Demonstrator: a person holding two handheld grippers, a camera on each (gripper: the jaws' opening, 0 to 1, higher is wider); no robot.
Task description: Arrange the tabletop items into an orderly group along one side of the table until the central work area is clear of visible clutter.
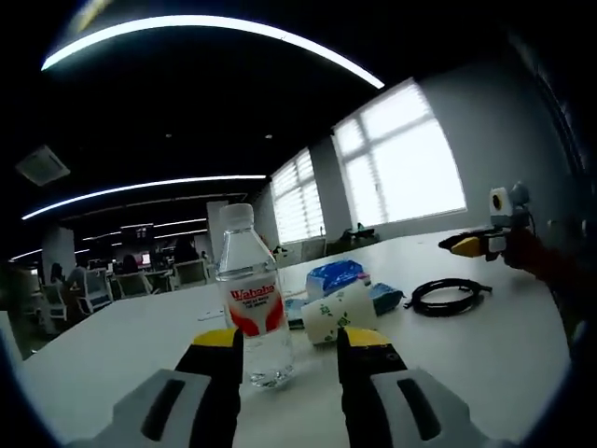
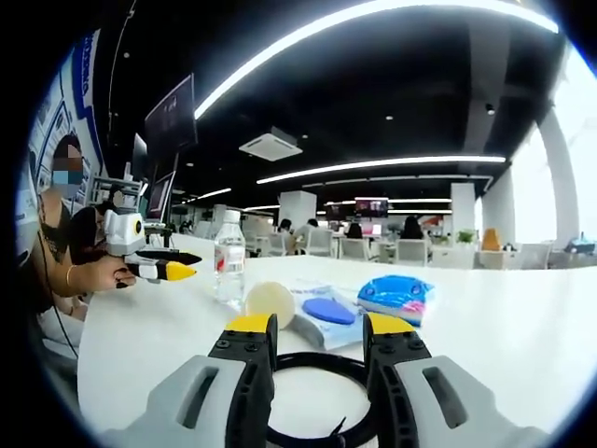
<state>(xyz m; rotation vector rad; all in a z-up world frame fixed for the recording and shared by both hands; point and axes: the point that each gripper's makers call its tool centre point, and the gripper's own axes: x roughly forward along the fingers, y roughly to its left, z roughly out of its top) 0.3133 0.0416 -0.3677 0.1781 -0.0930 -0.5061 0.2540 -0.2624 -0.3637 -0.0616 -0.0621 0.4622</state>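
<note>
1. We see the left gripper point(image 1: 287, 347) low over the white table point(image 1: 485, 350), its yellow-tipped jaws spread and grasping nothing; the clear plastic water bottle with a red label point(image 1: 250, 299) stands upright just beyond them.
2. Beside the bottle lies a white paper cup point(image 1: 340, 313) on its side, near a blue plastic packet point(image 1: 338, 275).
3. A coiled black cable point(image 1: 448, 295) rests farther right, apart from the cup.
4. In the right gripper view, the right gripper point(image 2: 319, 338) hovers with jaws released over the cable, whose loop lies between and beneath them; whether they touch it we cannot tell.
5. A flat blue pouch point(image 2: 327, 310) lies just beyond.
</note>
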